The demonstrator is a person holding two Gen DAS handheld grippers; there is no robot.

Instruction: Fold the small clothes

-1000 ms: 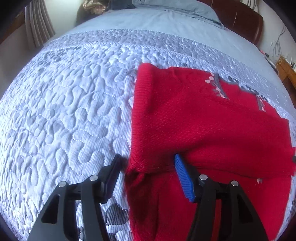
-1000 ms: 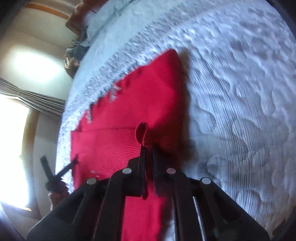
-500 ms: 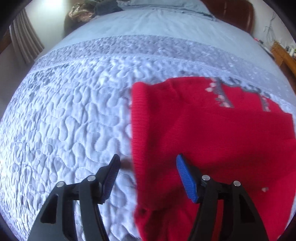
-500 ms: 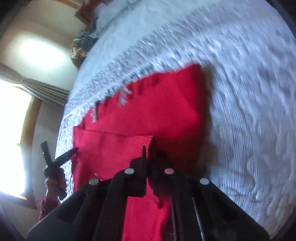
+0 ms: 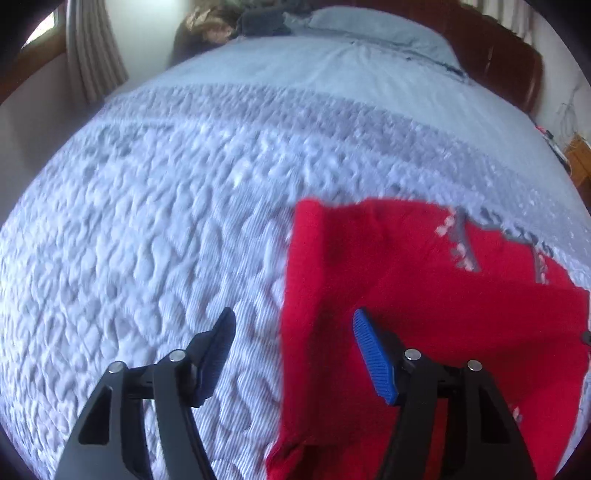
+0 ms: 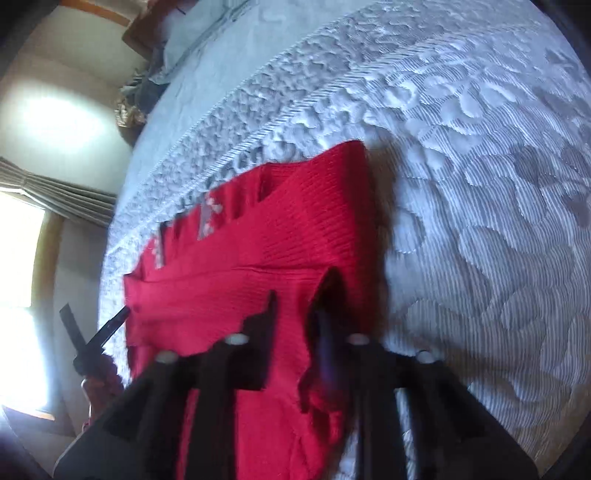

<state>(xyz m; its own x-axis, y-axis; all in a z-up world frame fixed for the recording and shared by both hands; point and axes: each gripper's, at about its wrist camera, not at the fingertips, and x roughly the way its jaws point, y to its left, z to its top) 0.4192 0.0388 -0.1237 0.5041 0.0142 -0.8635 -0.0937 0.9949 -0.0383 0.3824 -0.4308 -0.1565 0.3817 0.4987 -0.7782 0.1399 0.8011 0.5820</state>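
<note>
red knit sweater (image 5: 424, 295) | folded; grey-white trim | on quilt (image 5: 147, 221)

Matt ribbed red knit sweater (image 5: 424, 314) on a textured quilted cloth bedspread (image 5: 147, 240); glossy wooden headboard (image 5: 509, 66), upper right.

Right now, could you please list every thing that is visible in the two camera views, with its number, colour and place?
Sweater: one, red knit with a grey and pale pattern, lying on the bed, partly folded.
Quilt: one, pale blue-grey, stitched pattern, covering the bed under the sweater.
Pillow: one, light blue, at the far head of the bed.
Headboard: one, dark brown, behind the pillow.
Curtain: one, grey-beige, by the window, far left.
Dark clothes: one pile, dark, beside the pillow.
Left gripper: one, black with blue pads, open, astride the sweater's left edge.
Right gripper: one, black, blurred, jaws apart at the sweater's near right corner.
</note>
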